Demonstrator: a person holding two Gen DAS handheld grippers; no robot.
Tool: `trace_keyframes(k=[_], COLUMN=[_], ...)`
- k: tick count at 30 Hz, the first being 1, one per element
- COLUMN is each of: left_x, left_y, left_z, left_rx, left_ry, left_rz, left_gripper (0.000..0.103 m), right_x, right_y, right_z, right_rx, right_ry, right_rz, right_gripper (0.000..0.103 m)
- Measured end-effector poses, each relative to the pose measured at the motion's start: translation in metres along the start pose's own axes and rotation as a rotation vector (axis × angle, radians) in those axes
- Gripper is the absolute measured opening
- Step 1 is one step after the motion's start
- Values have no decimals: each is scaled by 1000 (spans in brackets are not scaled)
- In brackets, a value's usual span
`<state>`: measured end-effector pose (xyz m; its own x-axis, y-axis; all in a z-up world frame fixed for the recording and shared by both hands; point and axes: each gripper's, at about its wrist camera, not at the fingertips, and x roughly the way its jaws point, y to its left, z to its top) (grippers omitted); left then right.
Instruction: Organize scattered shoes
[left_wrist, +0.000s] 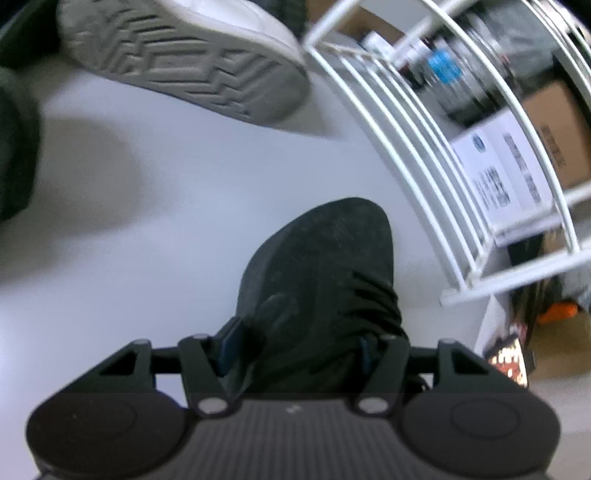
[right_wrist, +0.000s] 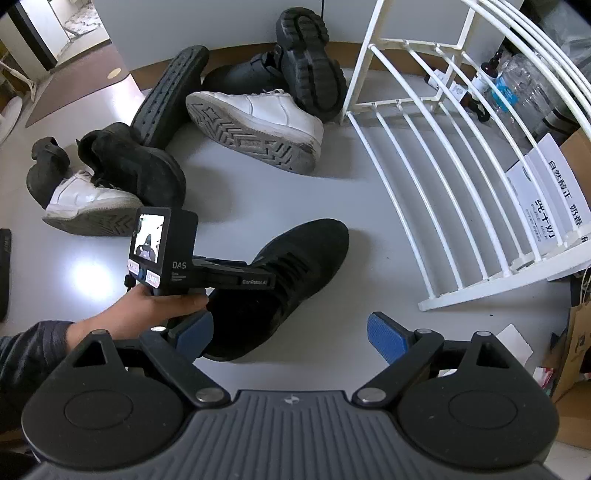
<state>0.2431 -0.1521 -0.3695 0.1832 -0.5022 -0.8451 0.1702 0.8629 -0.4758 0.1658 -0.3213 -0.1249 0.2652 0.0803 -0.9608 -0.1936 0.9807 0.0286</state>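
A black sneaker (left_wrist: 317, 266) (right_wrist: 295, 266) is on the grey floor with its toe toward the white wire shoe rack (right_wrist: 424, 166) (left_wrist: 413, 147). My left gripper (left_wrist: 297, 345) (right_wrist: 269, 275), held by a hand (right_wrist: 147, 306), is shut on the sneaker's upper near the laces. My right gripper (right_wrist: 290, 334) stands open just behind the sneaker's heel, and its left blue pad (right_wrist: 194, 332) is beside the heel. A white sneaker (right_wrist: 258, 125) (left_wrist: 184, 51) lies on its side with the sole showing.
A pile of shoes lies at the back left: a chunky black shoe (right_wrist: 310, 62), a black sole (right_wrist: 166, 96), a black shoe (right_wrist: 140, 166) and a second white sneaker (right_wrist: 88, 199). Boxes (right_wrist: 546, 206) and bottles (right_wrist: 517, 88) sit behind the rack.
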Motion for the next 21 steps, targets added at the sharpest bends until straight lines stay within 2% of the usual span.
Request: trace_keyframes(k=[3, 6, 11, 14, 17, 21], left_x=[-7, -18, -37, -54, -68, -85], left_y=[2, 7, 24, 27, 26, 25], left_z=[1, 0, -2, -1, -2, -2], left_rx=[-5, 8, -20, 12, 54, 60], left_ry=[9, 10, -4, -15, -23, -36], left_rz=[-22, -33, -71, -67, -68, -93], left_gripper=[63, 73, 74, 74, 84, 84], right_x=[-1, -5, -9, -12, -19, -15], right_y=[-7, -13, -9, -12, -11, -14], right_z=[-1, -2, 1, 10, 18, 24], right_rx=[26, 49, 34, 55, 42, 49], right_ry=[-3, -13, -51, -90, -156, -169], right_rz=[19, 45, 51, 64, 59, 111], right_gripper=[94, 94, 94, 94, 94, 94])
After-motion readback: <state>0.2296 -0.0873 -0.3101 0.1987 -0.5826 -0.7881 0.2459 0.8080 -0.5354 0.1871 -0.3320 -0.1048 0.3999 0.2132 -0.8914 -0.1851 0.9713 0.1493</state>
